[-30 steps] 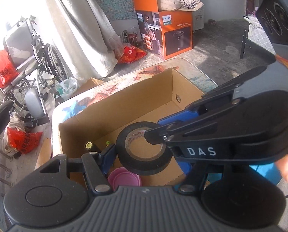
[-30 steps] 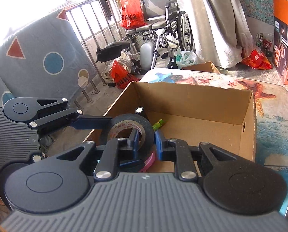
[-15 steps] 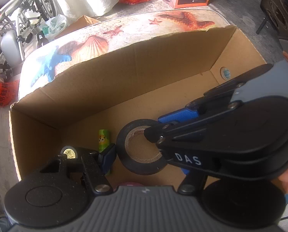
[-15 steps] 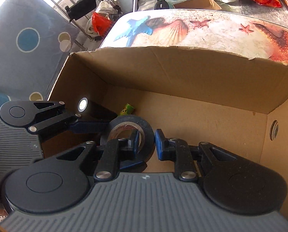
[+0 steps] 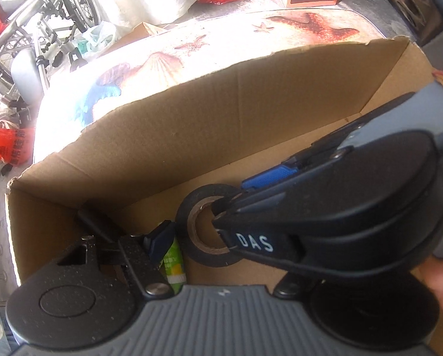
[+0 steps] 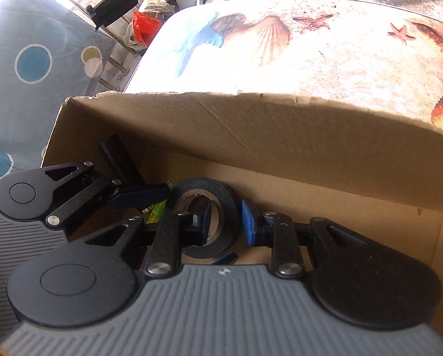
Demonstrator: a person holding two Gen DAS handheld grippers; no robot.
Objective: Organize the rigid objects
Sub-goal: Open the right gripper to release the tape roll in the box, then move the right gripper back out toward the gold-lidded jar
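Tape roll (image 6: 205, 216) lowered into cardboard box (image 5: 191, 136), beside green tube (image 5: 174, 262).

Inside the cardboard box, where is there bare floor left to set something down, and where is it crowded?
Bare floor runs along the far wall of the cardboard box toward its right end. The left end is crowded: the black tape roll, a green tube, a black cylinder in the corner, and both grippers.

One cardboard box (image 5: 191, 136), one black tape roll (image 5: 191, 237), one green tube (image 5: 174, 264), two grippers, left (image 5: 191, 234) and right (image 6: 226, 219).
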